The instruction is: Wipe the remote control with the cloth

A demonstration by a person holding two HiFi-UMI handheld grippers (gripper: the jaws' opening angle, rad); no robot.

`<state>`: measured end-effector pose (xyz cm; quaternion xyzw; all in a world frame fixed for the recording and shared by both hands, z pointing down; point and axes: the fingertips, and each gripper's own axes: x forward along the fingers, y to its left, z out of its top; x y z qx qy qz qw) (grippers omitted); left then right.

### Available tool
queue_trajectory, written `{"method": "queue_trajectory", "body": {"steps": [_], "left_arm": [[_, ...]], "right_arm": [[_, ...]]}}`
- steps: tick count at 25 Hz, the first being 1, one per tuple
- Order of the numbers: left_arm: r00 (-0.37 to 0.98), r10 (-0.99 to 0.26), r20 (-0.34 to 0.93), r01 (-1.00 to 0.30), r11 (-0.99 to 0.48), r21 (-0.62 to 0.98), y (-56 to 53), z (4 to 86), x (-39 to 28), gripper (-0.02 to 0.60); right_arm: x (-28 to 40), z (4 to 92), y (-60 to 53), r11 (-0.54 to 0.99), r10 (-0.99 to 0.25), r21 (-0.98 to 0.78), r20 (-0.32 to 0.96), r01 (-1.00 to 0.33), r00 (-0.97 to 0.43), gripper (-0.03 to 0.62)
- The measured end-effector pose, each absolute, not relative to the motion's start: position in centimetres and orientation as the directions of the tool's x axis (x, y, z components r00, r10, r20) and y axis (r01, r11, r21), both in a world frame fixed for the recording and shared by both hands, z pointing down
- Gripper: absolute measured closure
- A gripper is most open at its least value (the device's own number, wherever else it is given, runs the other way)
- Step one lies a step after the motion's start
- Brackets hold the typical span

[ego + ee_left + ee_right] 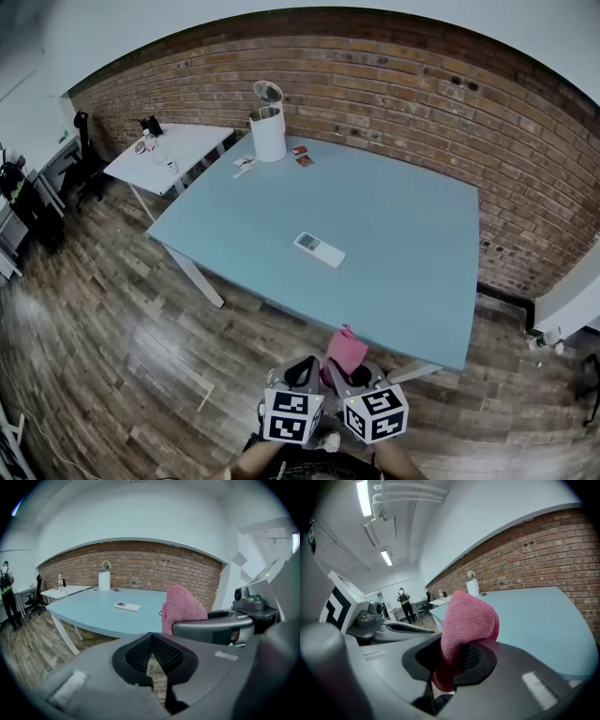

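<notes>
A white remote control (320, 248) lies flat near the middle of the light blue table (412, 281); it also shows in the left gripper view as the remote (127, 606). Both grippers hang side by side before the table's near edge, well short of the remote. My right gripper (349, 373) is shut on a pink cloth (345, 349), which stands up folded between its jaws as the cloth (466, 625). My left gripper (302, 371) is shut with nothing in it; its black pads (152, 653) meet, and the cloth (182, 607) shows to its right.
A white cylindrical appliance (267, 131) with a round top stands at the table's far left corner, small cards (301, 155) beside it. A white side table (173, 152) with small items adjoins at the left. A brick wall (422, 112) runs behind. A person (405, 603) stands far off.
</notes>
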<state>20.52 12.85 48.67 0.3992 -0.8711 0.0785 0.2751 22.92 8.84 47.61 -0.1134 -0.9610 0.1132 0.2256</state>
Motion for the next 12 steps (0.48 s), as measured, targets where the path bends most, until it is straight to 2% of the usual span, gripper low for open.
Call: {"method": "queue_trajectory", "body": {"steps": [12], "left_arm": [[-0.475, -0.679, 0.560, -0.769, 0.630, 0.112, 11.5, 50.5, 11.7, 0.581]], "right_arm": [[14.4, 49.5, 7.4, 0.955, 0.232, -0.275, 0.448, 0.113, -0.864, 0.528]]}}
